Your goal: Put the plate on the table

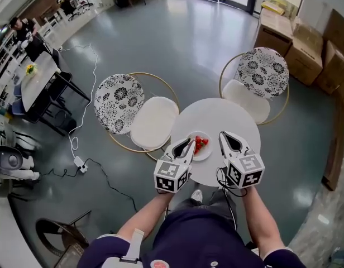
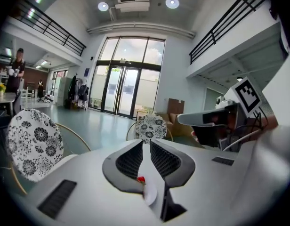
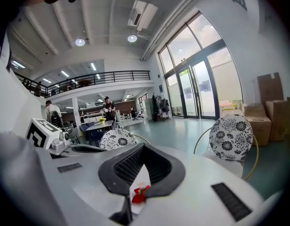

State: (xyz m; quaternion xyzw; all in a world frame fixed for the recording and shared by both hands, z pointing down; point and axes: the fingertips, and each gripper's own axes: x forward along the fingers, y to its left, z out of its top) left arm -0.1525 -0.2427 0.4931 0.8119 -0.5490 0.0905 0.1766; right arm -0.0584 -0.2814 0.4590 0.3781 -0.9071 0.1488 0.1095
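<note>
Plate (image 1: 204, 151) rested on the table (image 1: 233, 113) below both tongs; the left tongs (image 1: 190, 143) stood slightly spread and empty, the right tongs (image 1: 221, 134) pressed together. Pulling away straight up would avoid nudging it.

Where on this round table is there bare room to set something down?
The far half of the table, by the chairs, is bare. The near edge is crowded: the plate, with the left gripper and right gripper hovering there.
</note>
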